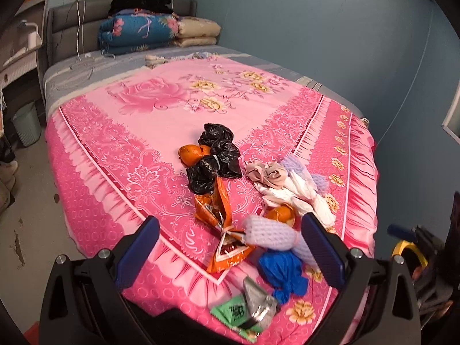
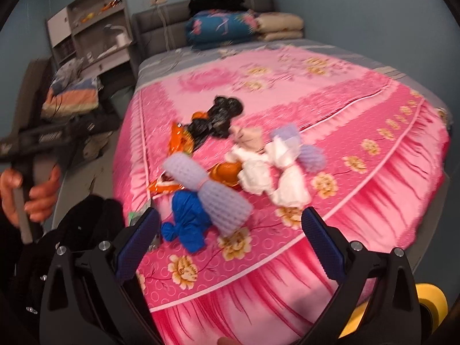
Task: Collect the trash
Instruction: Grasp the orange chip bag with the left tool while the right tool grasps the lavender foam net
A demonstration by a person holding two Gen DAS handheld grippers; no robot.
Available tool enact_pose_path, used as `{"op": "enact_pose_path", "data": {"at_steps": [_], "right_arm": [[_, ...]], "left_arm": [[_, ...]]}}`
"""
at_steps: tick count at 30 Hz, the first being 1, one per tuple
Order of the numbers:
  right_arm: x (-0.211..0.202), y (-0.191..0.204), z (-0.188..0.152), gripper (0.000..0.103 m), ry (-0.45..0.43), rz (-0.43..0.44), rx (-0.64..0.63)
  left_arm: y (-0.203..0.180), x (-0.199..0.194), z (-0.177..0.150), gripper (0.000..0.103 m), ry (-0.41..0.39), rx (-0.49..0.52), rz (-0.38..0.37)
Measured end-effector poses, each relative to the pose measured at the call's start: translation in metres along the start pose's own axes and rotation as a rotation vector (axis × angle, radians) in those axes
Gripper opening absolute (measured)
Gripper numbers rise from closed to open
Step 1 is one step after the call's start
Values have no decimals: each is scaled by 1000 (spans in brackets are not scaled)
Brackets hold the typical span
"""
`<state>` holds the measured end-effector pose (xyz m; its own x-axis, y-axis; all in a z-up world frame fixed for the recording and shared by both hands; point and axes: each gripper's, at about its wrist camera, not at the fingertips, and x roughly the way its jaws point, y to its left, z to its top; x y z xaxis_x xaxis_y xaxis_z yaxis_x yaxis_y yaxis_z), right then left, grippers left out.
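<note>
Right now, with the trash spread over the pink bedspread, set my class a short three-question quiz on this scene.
1. True or false: both tongs are open and empty.
2. Which item lies nearest the foot edge of the bed? A) black bag B) green packet C) white bags
3. Fill in: the blue bag touches a lavender foam ____.

Key
1. True: the left tongs and right tongs hold nothing.
2. B: the green packet lies nearest; the black bag and white bags lie farther up.
3. Net: the blue bag lies against the foam net.
</note>
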<state>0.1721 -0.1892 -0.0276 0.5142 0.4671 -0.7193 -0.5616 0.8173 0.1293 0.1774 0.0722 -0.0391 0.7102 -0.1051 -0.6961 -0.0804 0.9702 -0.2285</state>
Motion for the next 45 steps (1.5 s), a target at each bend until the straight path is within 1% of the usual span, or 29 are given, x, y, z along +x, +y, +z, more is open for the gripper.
{"op": "enact_pose_path", "data": {"at_steps": [3,5,8,9,11,13,15,16,17,19,22,26,28,32,34,35,36,37,38,40,41,42,43,45], "right_arm": [[19,5,1,95,50,18,-22],[35,9,3,94,93,20,-34],[49,12,3,88,131,21,-34],[53,12,3,87,141,24,-31],[63,8,4,86,161,30,-16],[70,3,5,84,176,37,5],[76,-5,7,83,187,46,45],[79,-8,7,81,193,54,58],[83,-12,8,76,204,66,80],[90,-19,10,74,218,82,114],[98,-19,12,73,238,91,123],[110,-9,12,72,275,92,85],[116,-5,13,71,290,88,67],[127,-6,16,69,312,119,105],[131,-7,17,69,317,126,129],[133,-9,17,69,321,131,140],[135,-10,16,66,325,134,152],[138,-13,16,61,332,136,175],[140,-15,15,57,336,138,186],[140,-18,13,49,341,155,220],[139,-19,12,44,342,164,231],[138,-21,12,43,340,171,242],[136,-22,12,37,334,171,249],[133,-23,14,33,327,179,264]], "left_arm": [[-2,23,7,95,27,-2,-3],[-3,37,9,95,44,1,11],[0,57,12,95,70,-16,31],[4,65,12,95,79,-38,41],[10,75,11,95,90,-88,38],[12,79,11,95,80,-111,32],[11,85,12,95,76,-107,18],[10,88,12,95,75,-99,18],[8,92,13,95,76,-90,25],[8,99,12,95,87,-95,15],[12,109,10,95,103,-119,-9],[17,117,13,93,108,-144,-30],[21,121,13,86,113,-159,-54],[30,127,11,77,123,-192,-89],[31,131,9,66,137,-193,-113],[31,133,7,64,141,-193,-119],[33,135,6,60,140,-197,-123],[36,136,4,53,138,-210,-131],[39,137,3,49,138,-227,-146],[46,138,0,34,144,-254,-178],[47,139,-1,30,148,-256,-184],[49,139,-3,23,153,-254,-189],[49,140,-5,23,156,-254,-190],[50,139,-7,22,155,-259,-191]]}}
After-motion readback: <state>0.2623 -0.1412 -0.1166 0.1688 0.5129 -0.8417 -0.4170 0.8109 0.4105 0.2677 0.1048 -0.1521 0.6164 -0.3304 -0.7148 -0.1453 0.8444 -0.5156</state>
